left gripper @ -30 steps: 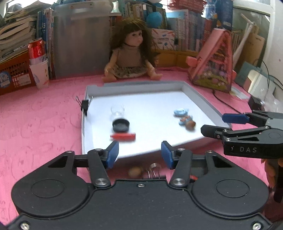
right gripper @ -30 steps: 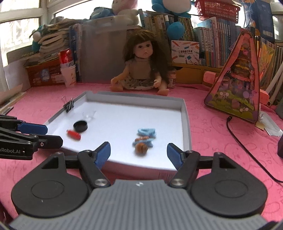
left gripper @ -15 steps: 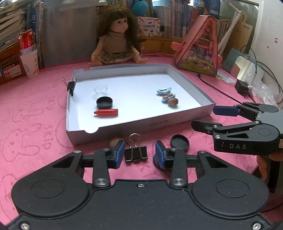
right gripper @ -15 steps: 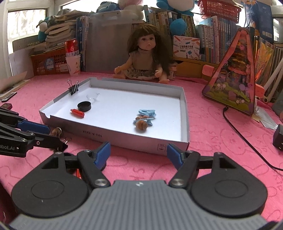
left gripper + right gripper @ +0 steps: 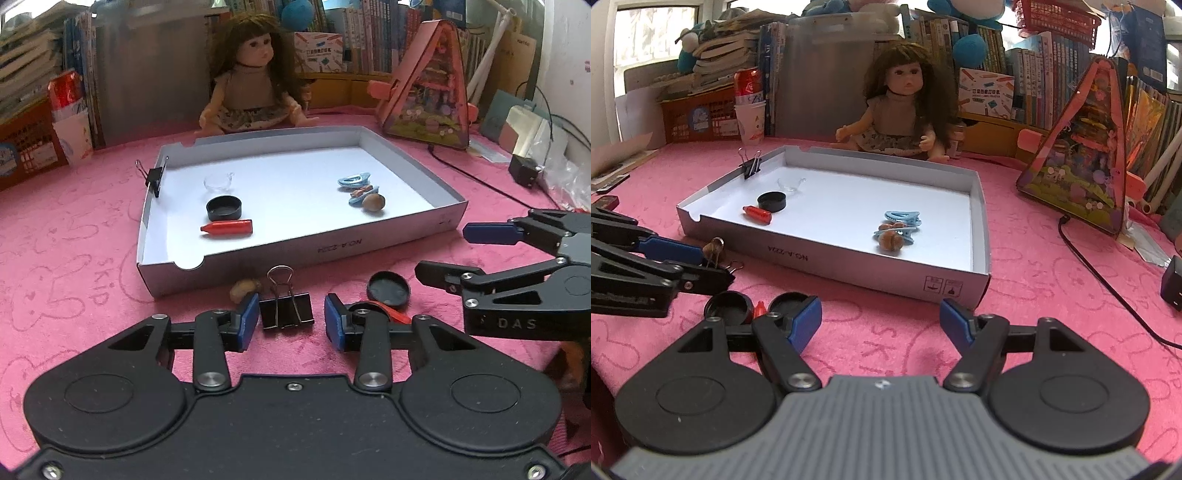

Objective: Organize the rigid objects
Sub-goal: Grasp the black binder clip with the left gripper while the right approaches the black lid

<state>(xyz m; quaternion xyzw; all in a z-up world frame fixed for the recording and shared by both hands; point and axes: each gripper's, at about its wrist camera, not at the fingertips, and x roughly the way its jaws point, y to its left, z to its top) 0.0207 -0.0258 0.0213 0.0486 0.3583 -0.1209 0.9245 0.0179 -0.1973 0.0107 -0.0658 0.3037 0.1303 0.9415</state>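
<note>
The left claw hangs low over the pink desk with a black binder clip lying between its blue pads — the pads stand a little off the clip on both sides, touching nothing. A brownish nut-like piece lies just beyond the left pad, and a black round lid and a red crayon-like piece lie near the right pad.

The right claw is spread wide and empty, above bare pink cloth just short of the near corner of the white cardboard tray. In its view two black lids sit at its left pad with a small red tip showing between them.

Inside the tray lie a black cap, a red crayon, a small clear cup, two blue hair clips and a walnut. A second binder clip is clamped on the tray's left wall. Behind the tray a doll sits on the desk, with a pink triangular toy house to one side and a red can in a paper cup to the other.
</note>
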